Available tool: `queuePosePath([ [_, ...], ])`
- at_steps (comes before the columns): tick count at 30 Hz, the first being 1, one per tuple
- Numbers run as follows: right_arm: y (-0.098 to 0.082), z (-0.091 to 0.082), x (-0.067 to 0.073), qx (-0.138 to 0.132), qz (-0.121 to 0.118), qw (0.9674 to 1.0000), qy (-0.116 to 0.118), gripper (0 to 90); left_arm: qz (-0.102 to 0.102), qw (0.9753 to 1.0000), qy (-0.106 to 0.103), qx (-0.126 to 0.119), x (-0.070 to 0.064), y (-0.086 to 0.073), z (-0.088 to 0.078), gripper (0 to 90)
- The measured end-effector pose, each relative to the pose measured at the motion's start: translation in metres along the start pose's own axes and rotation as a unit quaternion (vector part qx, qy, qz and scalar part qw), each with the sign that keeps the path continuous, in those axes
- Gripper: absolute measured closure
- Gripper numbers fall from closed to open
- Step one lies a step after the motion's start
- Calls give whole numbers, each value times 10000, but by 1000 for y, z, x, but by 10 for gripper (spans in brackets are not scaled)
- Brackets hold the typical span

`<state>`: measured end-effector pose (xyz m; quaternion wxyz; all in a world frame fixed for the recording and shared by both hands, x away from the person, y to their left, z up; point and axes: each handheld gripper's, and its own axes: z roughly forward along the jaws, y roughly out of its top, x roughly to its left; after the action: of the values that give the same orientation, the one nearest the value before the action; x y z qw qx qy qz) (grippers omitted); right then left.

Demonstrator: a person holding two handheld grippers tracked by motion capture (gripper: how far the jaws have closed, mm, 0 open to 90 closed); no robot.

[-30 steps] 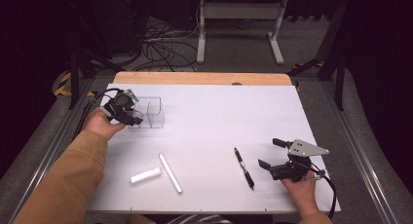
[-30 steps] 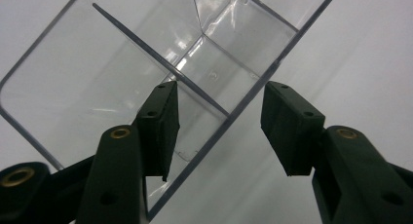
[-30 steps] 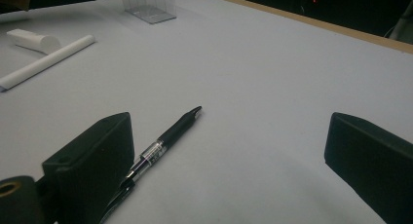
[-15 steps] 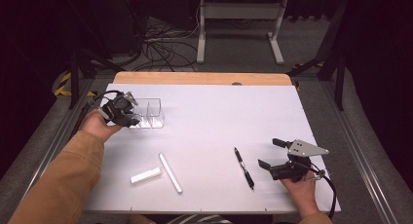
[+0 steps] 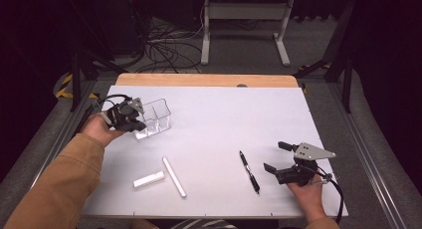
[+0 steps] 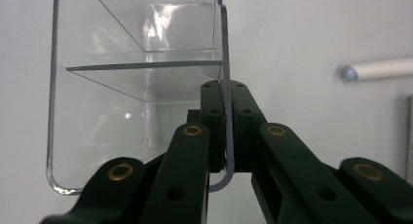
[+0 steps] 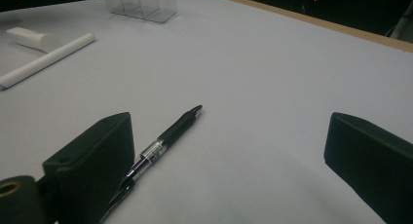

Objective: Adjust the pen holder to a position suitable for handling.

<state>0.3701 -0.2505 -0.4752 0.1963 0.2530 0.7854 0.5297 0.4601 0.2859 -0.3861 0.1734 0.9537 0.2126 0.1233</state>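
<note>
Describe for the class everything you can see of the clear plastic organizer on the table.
The clear plastic organizer is a see-through box with thin inner dividers forming compartments, all empty. It sits at the white table's left side, slightly tilted. The left gripper, whose jaws have just been closing, pinches one side wall at its rounded corner.

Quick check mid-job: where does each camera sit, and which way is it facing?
High view: above the person's side, looking forward and down on the white table; both forearms and grippers show.
Left gripper view: rides the left gripper, whose black jaws have just closed onto the clear plastic divided box.
Right gripper view: rides the right gripper, open, facing the black pen.
Shared: box and pen.
</note>
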Motion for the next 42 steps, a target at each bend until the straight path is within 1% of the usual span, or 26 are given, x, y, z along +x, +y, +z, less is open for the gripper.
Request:
queuePosePath([
  [2, 0, 0, 0, -1, 0, 10000, 1, 47, 40, 9999, -66, -136, -3, 3, -4, 873],
  [3, 0, 0, 0, -2, 0, 10000, -4, 47, 40, 9999, -66, -136, -3, 3, -4, 873],
  [4, 0, 0, 0, -8, 7, 10000, -7, 47, 101, 9994, -111, -325, -6, 8, -9, 873],
  [6, 0, 0, 0, -7, 11, 10000, -8, 47, 190, 9984, -208, -493, -11, 14, -13, 873],
  [8, 0, 0, 0, -6, 12, 10000, -8, 47, 251, 9979, -248, -539, -14, 18, -14, 872],
  [9, 0, 0, 0, -9, 12, 10000, -6, 47, 341, 9972, -282, -595, -18, 23, -16, 872],
  [10, 0, 0, 0, -10, 11, 10000, -6, 47, 498, 9958, -363, -683, -25, 33, -17, 872],
  [15, 0, 0, 0, -16, 6, 10000, 0, 47, 958, 9905, -573, -801, -43, 57, -14, 872],
  [16, 0, 0, 0, -17, 4, 10000, 5, 47, 958, 9905, -573, -801, -43, 57, -14, 872],
  [17, 0, 0, 0, -16, 7, 10000, 11, 47, 1107, 9884, -662, -800, -50, 64, -13, 872],
  [19, 0, -1, 0, -21, 0, 10000, 18, 47, 1262, 9859, -738, -820, -54, 71, -10, 872],
  [21, 0, -1, 0, -22, -5, 10000, 24, 47, 1303, 9851, -779, -807, -55, 74, -9, 872],
  [22, 0, -1, 0, -25, -11, 10000, 33, 47, 1409, 9828, -853, -836, -58, 79, -6, 871],
  [23, 0, -1, 0, -25, -11, 10000, 33, 47, 1409, 9828, -853, -836, -58, 79, -6, 871],
  [24, 0, -1, 0, -27, -11, 10000, 39, 47, 1489, 9804, -957, -868, -60, 83, -2, 871],
  [25, 0, -1, 0, -29, -13, 10000, 38, 47, 1489, 9804, -957, -868, -60, 83, -2, 871],
  [26, 0, -1, 0, -30, -11, 10000, 42, 47, 1592, 9778, -1037, -886, -63, 87, 2, 871],
  [27, 0, -1, 0, -31, -15, 10000, 40, 47, 1673, 9761, -1062, -896, -64, 89, 4, 871],
  [29, 0, -1, 0, -29, -13, 10000, 46, 47, 1686, 9756, -1103, -875, -66, 90, 7, 870],
  [30, 0, -1, 0, -30, -14, 10000, 48, 47, 1761, 9735, -1172, -865, -69, 94, 11, 871],
  [31, 0, -1, 0, -30, -14, 10000, 49, 47, 1811, 9725, -1191, -857, -70, 96, 14, 871],
  [33, 0, -1, 0, -30, -11, 10000, 49, 47, 1820, 9720, -1222, -853, -72, 97, 16, 871],
  [34, 0, -1, 0, -31, -12, 10000, 50, 47, 1921, 9697, -1249, -844, -74, 100, 20, 871],
  [39, 0, -1, 0, -34, -11, 10000, 58, 46, 2070, 9659, -1346, -774, -78, 106, 28, 871],
  [40, 0, -1, 0, -34, -14, 10000, 57, 46, 2135, 9643, -1371, -755, -78, 108, 30, 870],
  [42, 0, -1, 0, -33, -14, 10000, 58, 46, 2155, 9637, -1394, -730, -79, 108, 31, 870],
])
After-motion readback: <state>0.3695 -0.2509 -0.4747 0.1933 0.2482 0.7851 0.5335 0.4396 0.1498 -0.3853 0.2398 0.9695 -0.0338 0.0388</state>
